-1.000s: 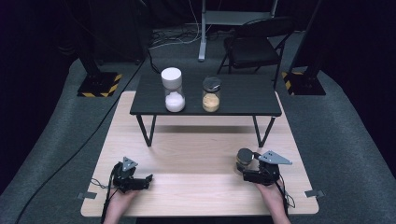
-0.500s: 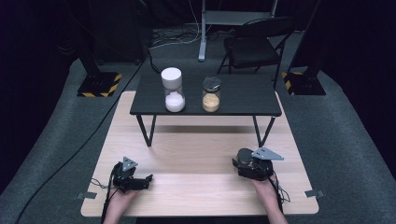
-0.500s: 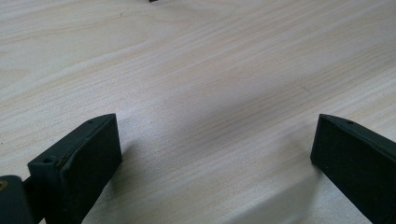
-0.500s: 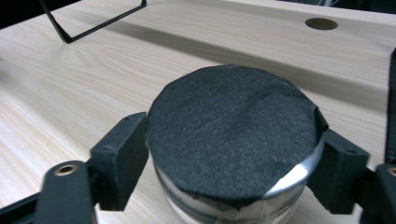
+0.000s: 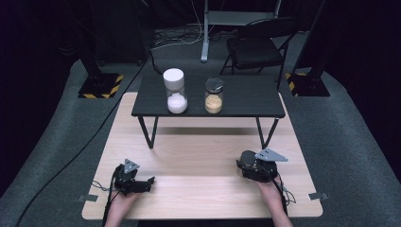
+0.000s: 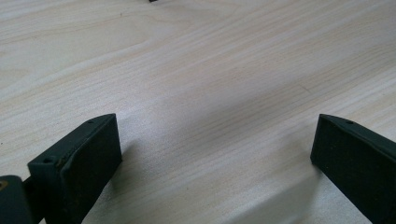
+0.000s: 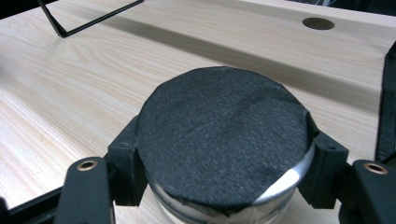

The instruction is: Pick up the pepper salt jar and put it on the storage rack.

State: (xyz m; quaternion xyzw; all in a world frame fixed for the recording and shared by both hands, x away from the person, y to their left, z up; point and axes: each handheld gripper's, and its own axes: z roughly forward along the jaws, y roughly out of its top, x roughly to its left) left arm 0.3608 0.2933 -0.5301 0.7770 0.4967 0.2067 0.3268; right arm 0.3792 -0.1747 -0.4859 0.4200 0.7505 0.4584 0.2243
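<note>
I am working over the pale wooden table [image 5: 198, 156], whose far half is carrying the low black table [image 5: 246, 99] at twelve o'clock. On that black table two jars are standing side by side: the white-capped jar [image 5: 175, 92] of white powder and, just beside it at three o'clock, the open jar [image 5: 213, 97] of tan powder. At four o'clock on the wooden table I am holding the right gripper [image 5: 247, 165], whose jaws have just been closing and are now pinching the round black-topped lid [image 7: 224, 140] by its metal rim, one pad at nine o'clock and one at three o'clock in the right gripper view. At seven o'clock the left gripper [image 5: 147, 182] is resting with its jaws spread [image 6: 210, 154] over bare wood, holding nothing. To do this step well, I am judging that the grip should stay level and centred across the lid's width, so it lifts flat and does not tilt or slip before travelling toward the open jar.
</note>
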